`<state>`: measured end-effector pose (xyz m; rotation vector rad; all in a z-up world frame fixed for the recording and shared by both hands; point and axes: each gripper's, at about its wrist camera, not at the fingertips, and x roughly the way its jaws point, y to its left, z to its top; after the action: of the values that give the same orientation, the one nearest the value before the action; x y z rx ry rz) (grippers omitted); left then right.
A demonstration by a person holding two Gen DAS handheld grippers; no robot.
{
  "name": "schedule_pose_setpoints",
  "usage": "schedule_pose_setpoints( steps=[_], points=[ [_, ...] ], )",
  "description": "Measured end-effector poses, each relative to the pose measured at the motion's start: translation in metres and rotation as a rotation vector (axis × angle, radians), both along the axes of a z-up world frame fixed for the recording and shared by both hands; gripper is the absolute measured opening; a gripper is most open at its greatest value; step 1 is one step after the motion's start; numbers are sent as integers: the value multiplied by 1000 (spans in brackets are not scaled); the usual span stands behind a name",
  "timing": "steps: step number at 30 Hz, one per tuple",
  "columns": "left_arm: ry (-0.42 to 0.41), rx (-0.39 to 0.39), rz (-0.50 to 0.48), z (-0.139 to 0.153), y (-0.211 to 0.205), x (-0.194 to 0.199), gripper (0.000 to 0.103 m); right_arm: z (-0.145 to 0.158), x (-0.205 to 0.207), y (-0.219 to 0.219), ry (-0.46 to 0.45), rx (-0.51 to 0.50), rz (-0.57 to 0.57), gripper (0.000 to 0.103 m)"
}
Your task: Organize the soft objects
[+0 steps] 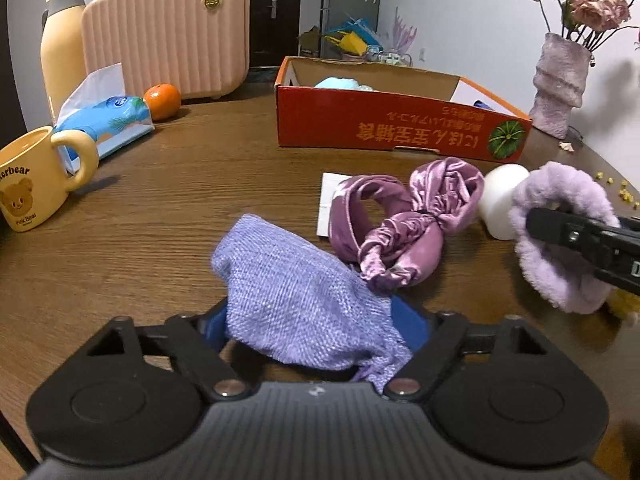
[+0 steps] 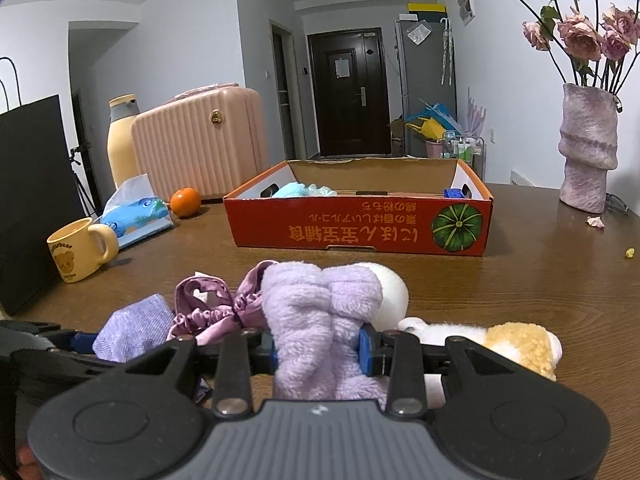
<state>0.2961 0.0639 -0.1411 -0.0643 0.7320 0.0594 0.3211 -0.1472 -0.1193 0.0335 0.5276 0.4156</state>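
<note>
On the brown wooden tabletop (image 2: 520, 264), the red cardboard box (image 2: 360, 228) serves as the landmark: it stands open-topped toward the far side, with a pale blue soft item (image 2: 294, 190) lying inside near its left end. In front of the box, toward the cameras, the soft things are gathered. The right hand-held gripper (image 2: 320, 350) is clamped narrowly on a fluffy lilac headband (image 2: 320, 308), its blue pads pressing the plush from both sides; in the left wrist view the same band hangs around that gripper's black fingers to the lower right of the box. The left hand-held gripper (image 1: 320, 320) stands partly open with a lavender knitted cloth (image 1: 296, 288) between its fingers; whether the blue pads (image 1: 410, 326) actually press the cloth cannot be told. Between the cloth and the box lies a shiny mauve satin headband (image 1: 404, 216), partly over a white paper slip (image 1: 330, 196). A white rounded object (image 1: 500, 196) sits just beside the satin band, nearer the box's right end. A cream and tan plush toy (image 2: 516, 344) lies by the right gripper. Left of the box stand an orange (image 2: 185, 201), a tissue pack (image 2: 138, 216), a yellow mug (image 2: 78, 250), a pink case (image 2: 200, 140) and a yellow bottle (image 2: 120, 140); right of it, a lilac vase (image 2: 586, 152) of dried roses.
</note>
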Motion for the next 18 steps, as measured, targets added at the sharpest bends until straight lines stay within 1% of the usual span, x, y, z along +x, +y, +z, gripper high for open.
schedule_pose_setpoints(
  steps=[2,4,6,7,10,18],
  points=[
    [-3,-17,-4,0,1,-2,72,0,0,0,1,-1,2,34],
    [-8,-32,-5,1,2,-5,62,-1,0,0,2,-3,3,34],
    [-14,-46,1,2,4,-7,55,-1,0,1,3,-5,4,34],
    [-15,-55,7,3,6,-8,53,-1,0,1,4,-6,4,34],
    [-27,-69,20,4,9,-12,49,-2,0,2,5,-8,6,34],
    [-114,-53,45,17,10,-28,49,-2,-3,2,-6,-5,7,34]
  ],
)
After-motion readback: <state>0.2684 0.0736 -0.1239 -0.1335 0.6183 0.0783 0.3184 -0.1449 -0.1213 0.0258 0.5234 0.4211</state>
